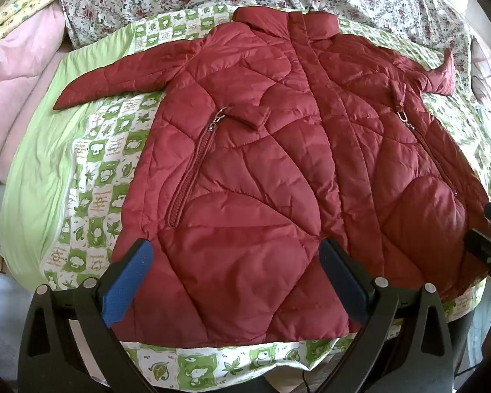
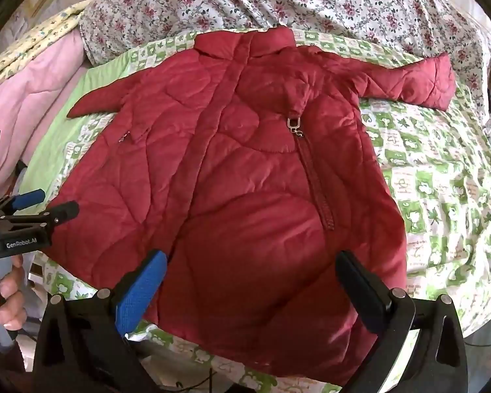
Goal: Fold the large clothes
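Quilted slightly shiny red jacket [image 1: 245,170], matt printed cotton bedspread [image 1: 95,177]

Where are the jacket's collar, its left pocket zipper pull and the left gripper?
collar [image 1: 288,19]: left wrist view, on its middle.
zipper pull [image 1: 220,118]: left wrist view, on the metal clasp.
left gripper [image 1: 234,281]: left wrist view, midway between open fingertips.
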`<state>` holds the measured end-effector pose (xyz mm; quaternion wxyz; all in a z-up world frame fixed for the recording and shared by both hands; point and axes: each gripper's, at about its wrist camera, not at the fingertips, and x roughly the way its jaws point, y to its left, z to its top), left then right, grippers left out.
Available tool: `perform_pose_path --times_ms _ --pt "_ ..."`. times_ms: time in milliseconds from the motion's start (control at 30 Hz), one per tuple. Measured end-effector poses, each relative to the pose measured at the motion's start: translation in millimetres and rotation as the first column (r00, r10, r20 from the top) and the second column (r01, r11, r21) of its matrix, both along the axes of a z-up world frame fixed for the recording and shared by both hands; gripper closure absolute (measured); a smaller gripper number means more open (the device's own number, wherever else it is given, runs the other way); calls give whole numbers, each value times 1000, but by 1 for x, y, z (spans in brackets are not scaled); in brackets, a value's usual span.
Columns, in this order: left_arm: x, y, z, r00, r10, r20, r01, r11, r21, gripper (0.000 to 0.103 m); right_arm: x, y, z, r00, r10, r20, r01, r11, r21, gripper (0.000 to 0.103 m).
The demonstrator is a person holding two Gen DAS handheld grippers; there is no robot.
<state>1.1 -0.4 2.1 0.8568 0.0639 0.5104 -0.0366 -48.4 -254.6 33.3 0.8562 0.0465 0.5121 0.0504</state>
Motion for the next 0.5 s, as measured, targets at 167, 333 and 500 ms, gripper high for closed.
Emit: perform_pose_path --times_ms 167,333,500 --pt "-1 -2 -1 1000 -4 1 4 1000 -3 1 2 3 5 1000 -3 0 3 1000 1 0" --pt "-1 -2 1 1000 -8 4 8 1000 -6 1 2 4 5 1000 -1 0 1 1000 -1 0" --pt "-1 -3 1 1000 -7 10 7 1000 -8 1 2 4 7 1000 -2 1 2 1000 -2 0"
